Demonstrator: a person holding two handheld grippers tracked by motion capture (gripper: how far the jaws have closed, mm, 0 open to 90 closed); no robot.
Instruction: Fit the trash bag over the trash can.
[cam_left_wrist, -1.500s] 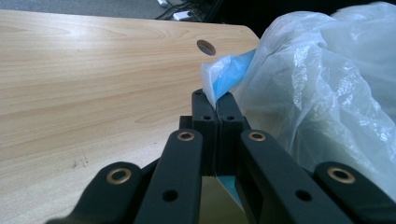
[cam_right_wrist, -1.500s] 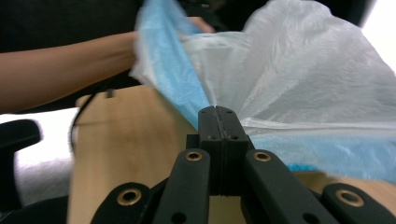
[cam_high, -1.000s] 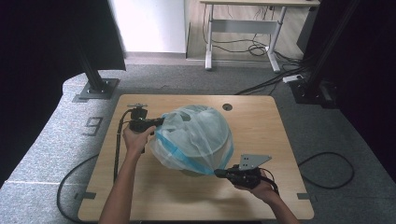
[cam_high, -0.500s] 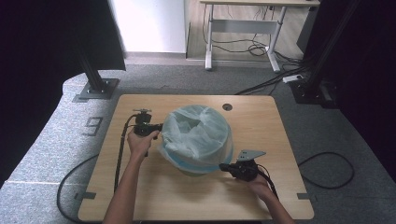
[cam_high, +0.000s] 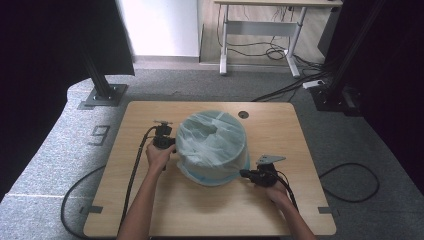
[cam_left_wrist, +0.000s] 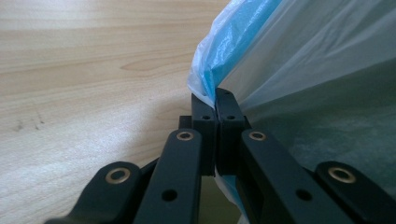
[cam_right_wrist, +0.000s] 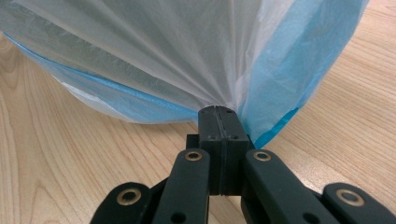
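Light wooden tabletop (cam_high: 165, 210) with rounded corners, on grey carpet (cam_high: 55, 165); desk legs and cables beyond. At table centre, translucent white plastic bag with blue hem (cam_high: 212, 145), draped over a round form. Left gripper (cam_high: 172, 147) and right gripper (cam_high: 243, 173) both clamped on hem.

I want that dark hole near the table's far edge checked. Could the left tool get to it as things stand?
Probably not yet: the left tool is shut on the plastic bag, which covers a round thing. The hole lies beyond it.
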